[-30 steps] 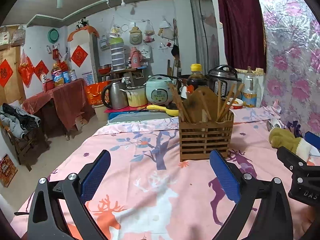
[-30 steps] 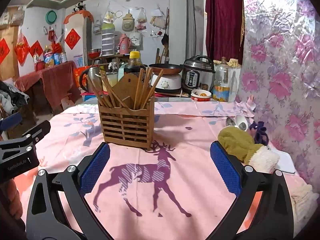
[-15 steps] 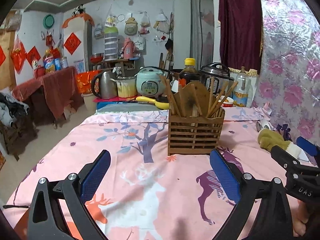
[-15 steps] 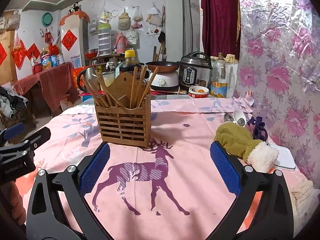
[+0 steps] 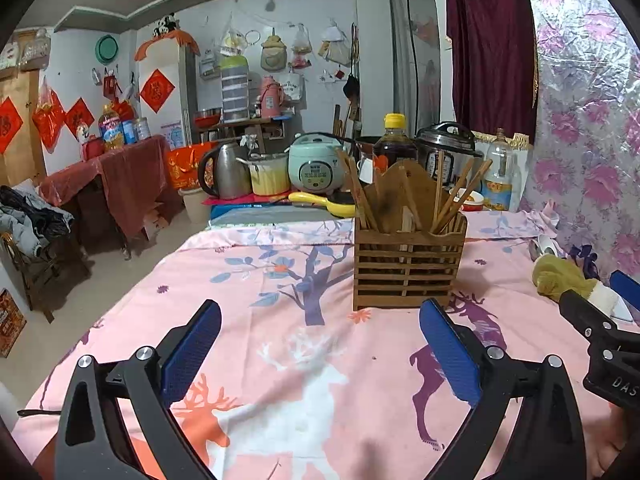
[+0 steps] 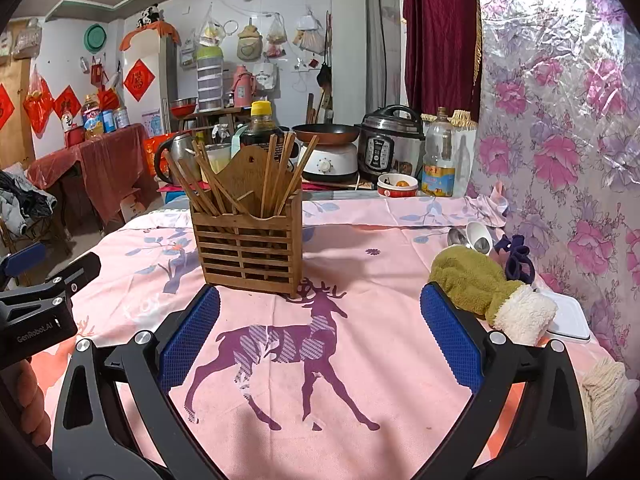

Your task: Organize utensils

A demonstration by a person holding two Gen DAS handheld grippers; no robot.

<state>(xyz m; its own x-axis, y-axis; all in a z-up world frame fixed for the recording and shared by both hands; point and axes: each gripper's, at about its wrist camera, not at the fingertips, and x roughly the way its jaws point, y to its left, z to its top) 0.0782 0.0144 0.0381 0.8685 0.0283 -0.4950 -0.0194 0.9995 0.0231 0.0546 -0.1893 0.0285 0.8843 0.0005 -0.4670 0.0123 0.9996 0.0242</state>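
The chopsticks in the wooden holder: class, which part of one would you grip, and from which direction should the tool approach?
Grip the free upper end of a chopstick and come from above. The sticks stand leaning in the slatted wooden holder, so only their tops stick out over the rim; the lower parts sit behind the walls. The fanned-out ones at the right give the open right tool most room.

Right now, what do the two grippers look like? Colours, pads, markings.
Both alike: black frames with silver screws and blue cross-hatched pads. Left gripper, pad, body printed GenRobot.AI in white. Right gripper, pad, body lettered DAS, cut off. No cables or sleeves visible.
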